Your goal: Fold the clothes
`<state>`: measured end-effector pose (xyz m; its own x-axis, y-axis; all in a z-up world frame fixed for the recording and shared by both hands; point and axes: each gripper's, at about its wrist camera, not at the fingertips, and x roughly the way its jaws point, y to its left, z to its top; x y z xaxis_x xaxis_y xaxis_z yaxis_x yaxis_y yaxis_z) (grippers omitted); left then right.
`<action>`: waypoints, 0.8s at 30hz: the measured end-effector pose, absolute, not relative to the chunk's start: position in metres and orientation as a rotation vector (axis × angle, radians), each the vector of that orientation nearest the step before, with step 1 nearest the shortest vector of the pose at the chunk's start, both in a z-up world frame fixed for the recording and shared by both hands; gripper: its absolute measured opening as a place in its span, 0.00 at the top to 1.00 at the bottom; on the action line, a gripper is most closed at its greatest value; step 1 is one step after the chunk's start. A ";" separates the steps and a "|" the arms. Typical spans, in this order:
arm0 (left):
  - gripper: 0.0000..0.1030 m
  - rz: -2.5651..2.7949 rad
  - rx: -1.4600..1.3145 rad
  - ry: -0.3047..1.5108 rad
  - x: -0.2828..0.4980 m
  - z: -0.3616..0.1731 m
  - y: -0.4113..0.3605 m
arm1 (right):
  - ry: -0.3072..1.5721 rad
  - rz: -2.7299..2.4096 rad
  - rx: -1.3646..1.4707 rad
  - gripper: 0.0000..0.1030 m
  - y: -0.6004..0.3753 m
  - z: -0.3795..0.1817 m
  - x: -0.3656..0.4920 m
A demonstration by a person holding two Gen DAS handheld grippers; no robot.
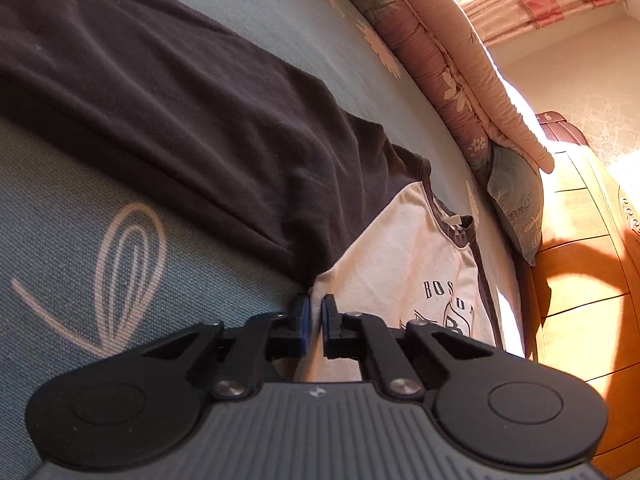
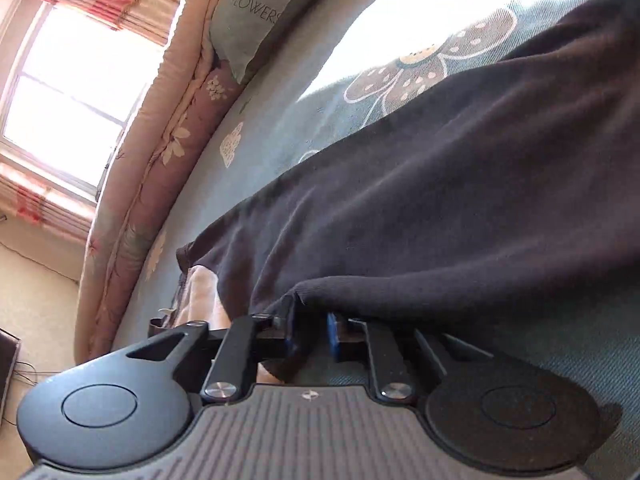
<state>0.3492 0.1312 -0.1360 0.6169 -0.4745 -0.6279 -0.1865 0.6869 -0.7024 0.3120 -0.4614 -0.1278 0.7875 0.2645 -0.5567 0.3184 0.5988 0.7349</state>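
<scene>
The shirt (image 1: 420, 248) lies on the bed (image 1: 60, 220), and its long axis runs across in front of both tools. Its dark sleeve (image 1: 168, 120) stretches away to the upper left of the left gripper (image 1: 315, 320), whose jaws are nearly closed on the pale edge of the shirt. The right gripper (image 2: 310, 334) is closed on the dark hem (image 2: 400, 216) directly ahead of it.

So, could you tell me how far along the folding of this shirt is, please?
Done: a dark sleeve already lies folded across the cream shirt on the bed. In hand: the left gripper is shut on the shirt's near edge, the right gripper on the dark hem. Left: the final folds.
</scene>
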 end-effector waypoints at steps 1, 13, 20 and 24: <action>0.96 -0.176 -0.820 0.896 0.349 -0.134 0.135 | 0.679 -0.054 0.918 0.92 -0.462 -0.127 0.314; 0.76 -0.260 -0.800 0.907 0.318 -0.115 0.142 | 0.767 0.049 0.775 0.42 -0.458 -0.103 0.284; 0.60 -0.261 -0.726 0.916 0.319 -0.122 0.130 | 0.883 0.143 0.646 0.35 -0.433 -0.102 0.222; 0.57 -0.276 -0.746 0.909 0.330 -0.126 0.125 | 0.929 0.189 0.626 0.30 -0.419 -0.106 0.196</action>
<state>0.3301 0.1252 -0.1259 0.6009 -0.5136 -0.6125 -0.0864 0.7200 -0.6886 0.1957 -0.4188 -0.1062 0.5973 0.4116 -0.6883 0.1101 0.8080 0.5787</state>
